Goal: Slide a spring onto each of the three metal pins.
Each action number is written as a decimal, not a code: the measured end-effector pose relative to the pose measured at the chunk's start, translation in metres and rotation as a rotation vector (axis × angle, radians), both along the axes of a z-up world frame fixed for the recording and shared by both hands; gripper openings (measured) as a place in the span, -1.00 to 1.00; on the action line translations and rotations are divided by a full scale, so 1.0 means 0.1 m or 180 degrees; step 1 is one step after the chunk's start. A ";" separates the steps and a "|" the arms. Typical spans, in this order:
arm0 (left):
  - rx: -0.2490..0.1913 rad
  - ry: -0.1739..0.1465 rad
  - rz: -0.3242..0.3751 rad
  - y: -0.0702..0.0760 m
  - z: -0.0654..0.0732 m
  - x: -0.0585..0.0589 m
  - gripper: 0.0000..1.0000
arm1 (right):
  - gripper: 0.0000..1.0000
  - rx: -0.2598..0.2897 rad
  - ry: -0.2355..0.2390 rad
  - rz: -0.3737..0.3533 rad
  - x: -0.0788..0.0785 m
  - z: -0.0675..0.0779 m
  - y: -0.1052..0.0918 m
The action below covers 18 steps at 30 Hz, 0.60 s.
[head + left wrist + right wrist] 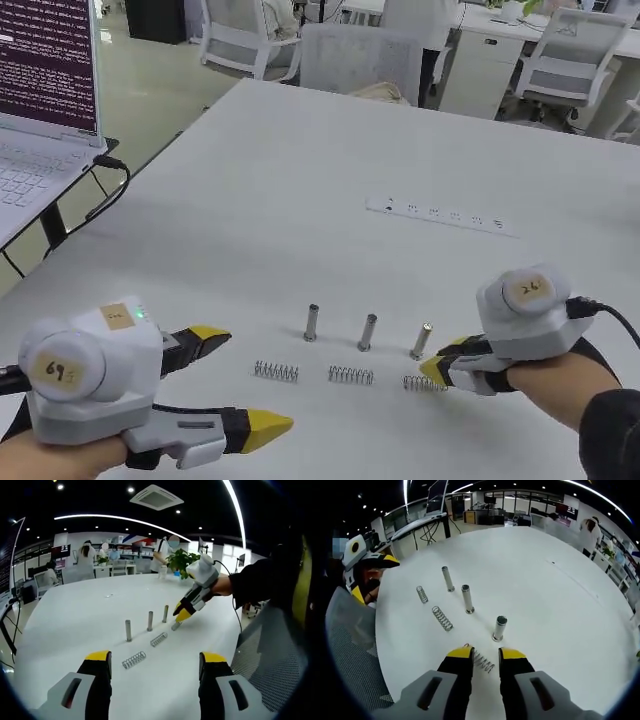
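Observation:
Three metal pins stand upright in a row on the white table: left pin, middle pin, right pin. In front of each lies a spring: left spring, middle spring, right spring. My right gripper is low over the right spring. Its jaws stand narrowly apart on either side of the spring, beside the right pin. My left gripper hovers wide open and empty, left of the row and pointing at the left spring.
An open laptop sits on a side stand at the far left with its cable hanging. A white power strip lies on the table beyond the pins. Office chairs stand along the far edge.

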<state>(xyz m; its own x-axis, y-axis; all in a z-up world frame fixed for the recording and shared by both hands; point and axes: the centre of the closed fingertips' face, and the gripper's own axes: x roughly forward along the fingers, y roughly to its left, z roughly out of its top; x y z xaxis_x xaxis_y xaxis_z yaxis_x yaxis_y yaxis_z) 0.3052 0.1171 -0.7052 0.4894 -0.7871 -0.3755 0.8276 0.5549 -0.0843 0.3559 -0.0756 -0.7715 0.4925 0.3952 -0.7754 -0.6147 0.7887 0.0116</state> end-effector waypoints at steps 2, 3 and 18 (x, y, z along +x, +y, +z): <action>0.0002 0.0001 -0.0001 0.00 0.00 0.00 0.35 | -0.63 -0.0023 0.0060 0.0058 -0.04 -0.05 0.00; 0.0002 0.0000 0.0000 0.00 0.00 0.00 0.35 | -0.63 -0.0053 0.0075 0.0080 -0.05 -0.07 -0.01; 0.0003 0.0008 -0.0002 0.00 0.00 -0.01 0.33 | -0.72 -0.0219 0.0246 0.0364 -0.25 -0.22 0.00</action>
